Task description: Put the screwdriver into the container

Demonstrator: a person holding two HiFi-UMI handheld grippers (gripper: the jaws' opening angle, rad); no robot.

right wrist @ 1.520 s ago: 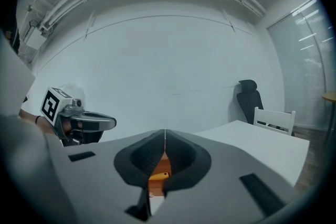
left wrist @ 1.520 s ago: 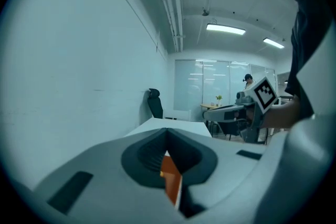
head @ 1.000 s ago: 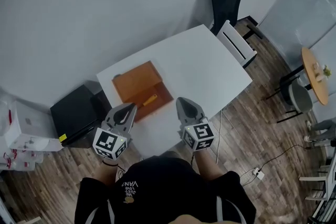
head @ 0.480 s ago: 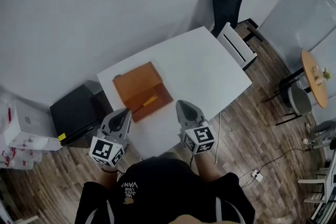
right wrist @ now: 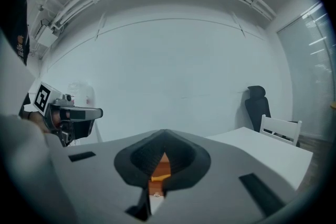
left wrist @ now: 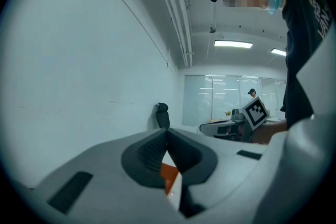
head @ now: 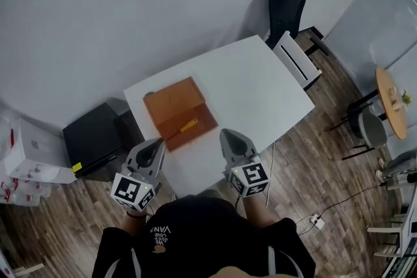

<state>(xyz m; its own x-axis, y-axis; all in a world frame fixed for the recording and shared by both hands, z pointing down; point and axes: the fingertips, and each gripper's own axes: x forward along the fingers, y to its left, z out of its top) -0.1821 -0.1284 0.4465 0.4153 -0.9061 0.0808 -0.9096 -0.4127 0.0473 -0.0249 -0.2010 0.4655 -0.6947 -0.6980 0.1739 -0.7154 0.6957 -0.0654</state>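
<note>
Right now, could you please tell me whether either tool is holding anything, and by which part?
Nothing is held. The left tool and the right tool are both shut and empty; the screwdriver lies untouched on the brown container.

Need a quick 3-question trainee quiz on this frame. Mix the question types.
1. True or false: the left gripper is holding the screwdriver.
2. Where does the screwdriver lie? A) on the floor; B) on the orange container; C) on the black chair.
3. Fill in: the jaws of the right gripper are ____ (open or shut).

Key: 1 false, it is shut with nothing in it; 2 B, on the container's nearer half; 3 shut.
</note>
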